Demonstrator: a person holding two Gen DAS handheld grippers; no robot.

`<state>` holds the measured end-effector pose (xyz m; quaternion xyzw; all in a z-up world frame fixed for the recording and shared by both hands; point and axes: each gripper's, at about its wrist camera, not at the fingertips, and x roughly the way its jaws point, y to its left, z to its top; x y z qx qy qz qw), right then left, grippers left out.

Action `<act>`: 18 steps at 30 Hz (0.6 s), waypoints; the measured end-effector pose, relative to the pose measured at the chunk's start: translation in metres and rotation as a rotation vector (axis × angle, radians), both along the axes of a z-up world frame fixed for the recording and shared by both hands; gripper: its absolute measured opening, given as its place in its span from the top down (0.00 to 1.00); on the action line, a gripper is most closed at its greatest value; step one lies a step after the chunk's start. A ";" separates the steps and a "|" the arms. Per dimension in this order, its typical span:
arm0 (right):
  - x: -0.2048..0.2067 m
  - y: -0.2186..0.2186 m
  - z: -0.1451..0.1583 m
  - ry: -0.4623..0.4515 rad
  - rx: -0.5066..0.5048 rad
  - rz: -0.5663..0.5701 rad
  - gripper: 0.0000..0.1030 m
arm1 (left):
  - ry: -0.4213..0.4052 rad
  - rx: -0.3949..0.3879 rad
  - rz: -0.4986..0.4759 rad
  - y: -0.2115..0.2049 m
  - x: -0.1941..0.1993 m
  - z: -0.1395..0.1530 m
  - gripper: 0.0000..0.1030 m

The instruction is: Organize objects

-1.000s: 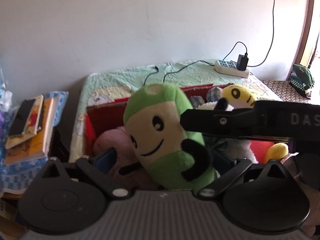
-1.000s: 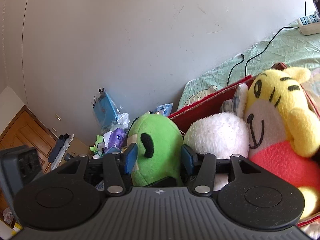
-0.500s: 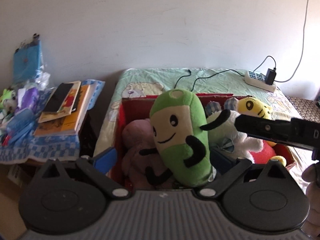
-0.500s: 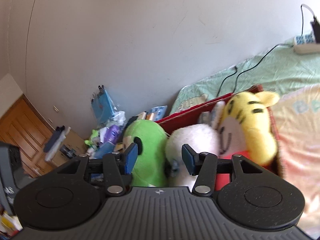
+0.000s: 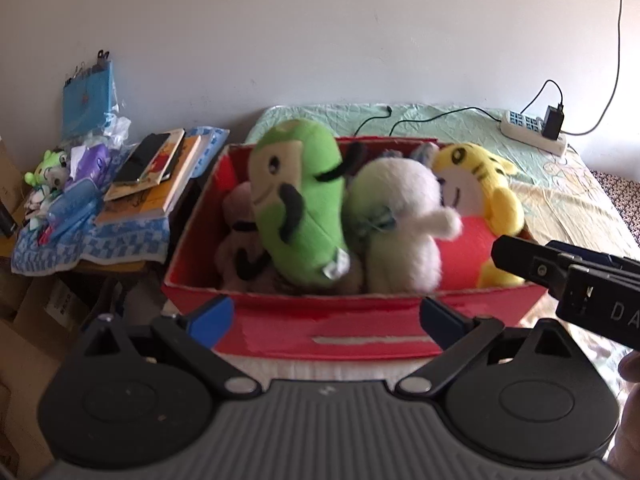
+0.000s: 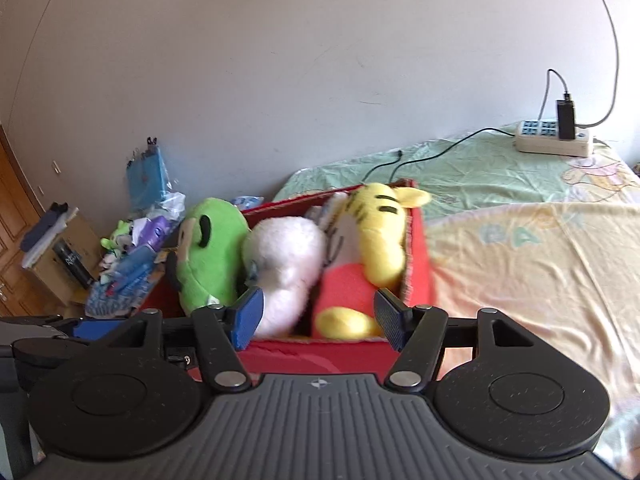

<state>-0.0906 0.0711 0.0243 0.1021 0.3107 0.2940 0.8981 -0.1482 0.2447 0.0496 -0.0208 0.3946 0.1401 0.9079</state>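
A red cardboard box [image 5: 360,332] stands on a bed with a pale green and yellow printed sheet [image 6: 520,248], and the soft toys are packed inside it side by side. From the left there is a green bean-shaped plush toy with a cream face and thin black arms [image 5: 298,204], which leans to the right, then a white fluffy plush toy [image 5: 400,224], then a yellow tiger plush toy in a red shirt [image 5: 476,196]. A pale pink plush toy [image 5: 236,216] lies lower, partly hidden behind the green one. The left gripper [image 5: 326,318] is just in front of the box's near wall, with its blue-tipped fingers [image 5: 210,316] spread wide and nothing between them. The right gripper [image 6: 316,320] is also before the near edge of the box, its fingers [image 6: 248,316] apart and empty; in the left wrist view its black body shows at the right side. Left of the bed, a low table with a blue checked cloth [image 5: 100,240] carries a stack of books [image 5: 156,176] and small clutter. A white power strip [image 6: 554,142] with a black charger lies on the bed near the wall.
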 end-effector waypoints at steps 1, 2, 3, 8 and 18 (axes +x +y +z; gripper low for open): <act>-0.001 -0.005 -0.001 0.002 -0.004 -0.006 0.37 | 0.006 0.008 0.005 -0.006 0.000 -0.002 0.03; -0.003 -0.010 -0.002 0.006 -0.008 -0.013 0.37 | 0.012 0.017 0.010 -0.013 -0.001 -0.004 0.02; -0.004 -0.015 -0.002 0.008 -0.016 -0.021 0.36 | 0.021 0.025 0.015 -0.019 -0.001 -0.006 0.02; -0.013 -0.040 -0.009 0.009 -0.072 -0.077 0.33 | 0.082 0.049 0.008 -0.052 0.003 -0.019 0.02; -0.024 -0.100 -0.020 0.027 -0.150 -0.207 0.30 | 0.133 0.073 -0.119 -0.126 0.016 -0.038 0.02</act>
